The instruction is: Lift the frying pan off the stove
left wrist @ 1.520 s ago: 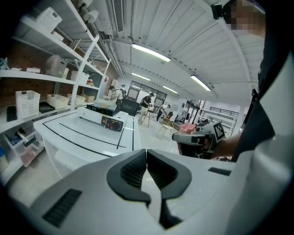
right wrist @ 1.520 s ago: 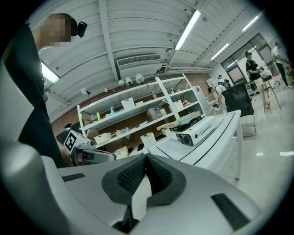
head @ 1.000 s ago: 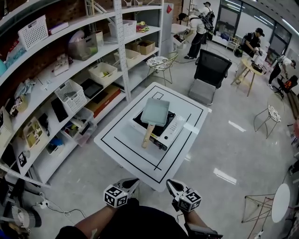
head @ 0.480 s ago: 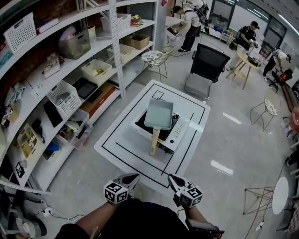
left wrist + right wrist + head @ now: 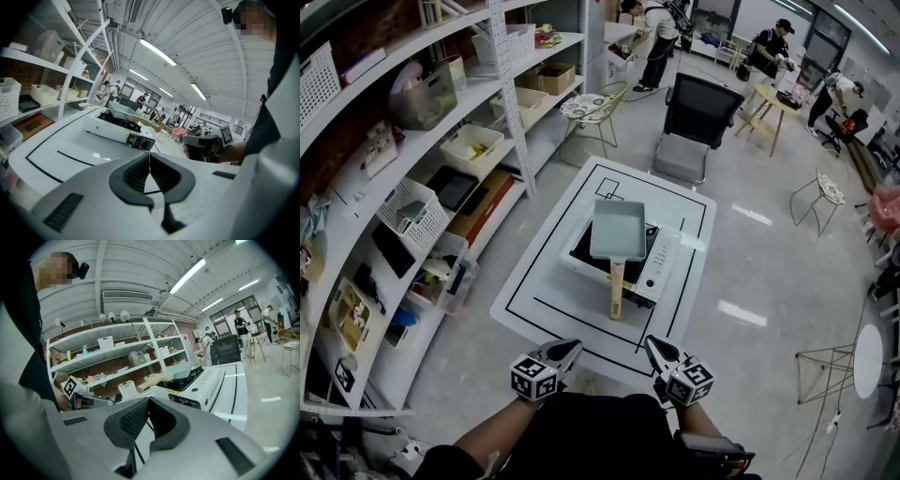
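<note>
A pale blue-green square frying pan (image 5: 618,230) with a wooden handle (image 5: 616,289) sits on a white portable stove (image 5: 656,269) in the middle of a white table (image 5: 542,291). The handle points toward me. The pan (image 5: 123,111) also shows far off in the left gripper view, and the pan (image 5: 180,369) sits on the stove in the right gripper view. My left gripper (image 5: 565,351) and right gripper (image 5: 653,348) hang side by side just short of the table's near edge. Both are shut with nothing between the jaws. Neither touches the pan.
Long white shelves (image 5: 412,178) with baskets and boxes run along the left. A black office chair (image 5: 694,117) stands beyond the table. Several people work at the far end of the room. A wire stool (image 5: 820,375) and a small round table (image 5: 868,361) stand at the right.
The view has swung and come nearer: the table now lies squarely ahead with the pan's handle pointing at me. Both grippers stay shut, still low and side by side.
</note>
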Demonstrator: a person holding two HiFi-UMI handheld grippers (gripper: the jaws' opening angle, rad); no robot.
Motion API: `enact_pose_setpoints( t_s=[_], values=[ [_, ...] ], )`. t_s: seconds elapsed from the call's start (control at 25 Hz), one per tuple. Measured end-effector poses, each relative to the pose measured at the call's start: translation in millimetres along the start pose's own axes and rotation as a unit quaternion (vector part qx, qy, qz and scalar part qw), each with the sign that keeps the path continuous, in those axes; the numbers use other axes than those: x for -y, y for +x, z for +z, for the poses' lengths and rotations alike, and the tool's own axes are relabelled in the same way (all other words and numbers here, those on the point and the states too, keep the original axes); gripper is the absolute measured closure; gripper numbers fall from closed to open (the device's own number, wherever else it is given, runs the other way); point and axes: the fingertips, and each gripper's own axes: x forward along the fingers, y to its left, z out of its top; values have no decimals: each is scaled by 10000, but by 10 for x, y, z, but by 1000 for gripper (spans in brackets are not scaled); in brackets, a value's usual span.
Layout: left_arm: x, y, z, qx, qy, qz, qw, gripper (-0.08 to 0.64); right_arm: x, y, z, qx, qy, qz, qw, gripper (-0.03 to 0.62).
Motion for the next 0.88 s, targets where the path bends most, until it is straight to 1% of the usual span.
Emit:
enact_pose_setpoints(
  t_s=[0.12, 0.2, 0.28, 0.48, 0.6, 0.76, 0.88],
  values=[
    [-63, 38, 46, -37, -15, -74, 10000, 551, 23, 19, 22, -16, 9, -95, 10000, 568],
    [-77, 64, 96, 9, -72, -91, 9999, 551, 52, 5, 20, -63, 16, -142, 9999, 568],
    [-78, 84, 147, 77, -108, -89, 9999, 551, 93, -7, 22, -100, -3, -179, 9998, 568],
    [-120, 197, 256, 131, -49, -26, 9999, 551, 252, 17, 82, -79, -83, -184, 9998, 568],
    [-135, 230, 320, 164, -93, 157, 9997, 551, 306, 18, 119, -79, -69, -84, 9999, 568],
    [-140, 307, 424, 220, -118, 373, 9990, 551, 381, 55, 187, -97, -115, 172, 9997, 568],
    [-155, 361, 529, 337, -300, 508, 9977, 551, 435, 84, 243, -105, -128, 371, 9992, 568]
  ],
)
